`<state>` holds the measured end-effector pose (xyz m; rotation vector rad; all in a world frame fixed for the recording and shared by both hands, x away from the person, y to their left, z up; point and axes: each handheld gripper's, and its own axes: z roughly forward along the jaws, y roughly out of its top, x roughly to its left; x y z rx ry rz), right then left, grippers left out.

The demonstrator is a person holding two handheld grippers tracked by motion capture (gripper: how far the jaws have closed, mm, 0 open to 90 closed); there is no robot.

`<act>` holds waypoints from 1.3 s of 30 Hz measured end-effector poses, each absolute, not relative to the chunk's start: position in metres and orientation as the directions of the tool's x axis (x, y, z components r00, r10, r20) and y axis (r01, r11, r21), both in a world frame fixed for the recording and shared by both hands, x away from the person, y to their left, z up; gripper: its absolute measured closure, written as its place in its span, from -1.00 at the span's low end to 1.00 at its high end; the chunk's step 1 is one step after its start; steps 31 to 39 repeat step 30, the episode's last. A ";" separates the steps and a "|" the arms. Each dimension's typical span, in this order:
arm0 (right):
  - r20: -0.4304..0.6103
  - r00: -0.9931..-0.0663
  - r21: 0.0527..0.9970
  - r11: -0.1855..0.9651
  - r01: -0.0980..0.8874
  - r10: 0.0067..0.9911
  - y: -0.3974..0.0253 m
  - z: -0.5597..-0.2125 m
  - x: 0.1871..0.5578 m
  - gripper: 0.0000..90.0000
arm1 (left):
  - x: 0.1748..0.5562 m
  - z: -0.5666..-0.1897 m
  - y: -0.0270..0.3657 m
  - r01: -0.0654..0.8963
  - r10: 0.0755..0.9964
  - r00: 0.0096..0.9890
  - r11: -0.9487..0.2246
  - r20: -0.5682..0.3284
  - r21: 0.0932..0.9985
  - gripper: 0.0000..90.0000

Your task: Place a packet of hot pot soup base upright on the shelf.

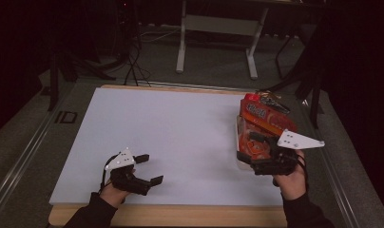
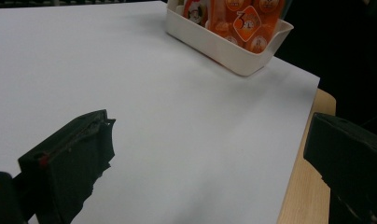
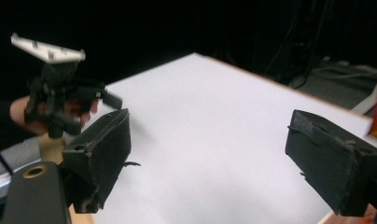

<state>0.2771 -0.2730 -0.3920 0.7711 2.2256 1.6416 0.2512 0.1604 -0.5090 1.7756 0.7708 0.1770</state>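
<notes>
At three o'clock, right gripper [image 1: 264,159], jaws wide, hovered beside snack-filled white basket [image 2: 224,44]; left gripper [image 1: 145,168] wide, idle. Next: probably grasp a packet.

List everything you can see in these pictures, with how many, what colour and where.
white bin: one, white, right side of the sheet, near its right edge
snack packets: several, orange and red, standing in the white bin; exact number hard to tell
white sheet: one, white, covering most of the table top
table: one, light wood, edge showing around the sheet
desk frame: one, white legs, on the floor beyond the table
left gripper: one, black with a grey plate, over the near left of the sheet, jaws open, holding nothing
right gripper: one, black with a grey plate, at the near end of the white bin, jaws open
</notes>
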 end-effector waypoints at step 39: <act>0.154 -0.814 0.885 0.288 0.366 0.560 -0.259 -0.464 0.288 -0.68 | 0.249 -0.514 0.155 0.398 0.567 0.790 -0.184 -0.233 0.899 -0.98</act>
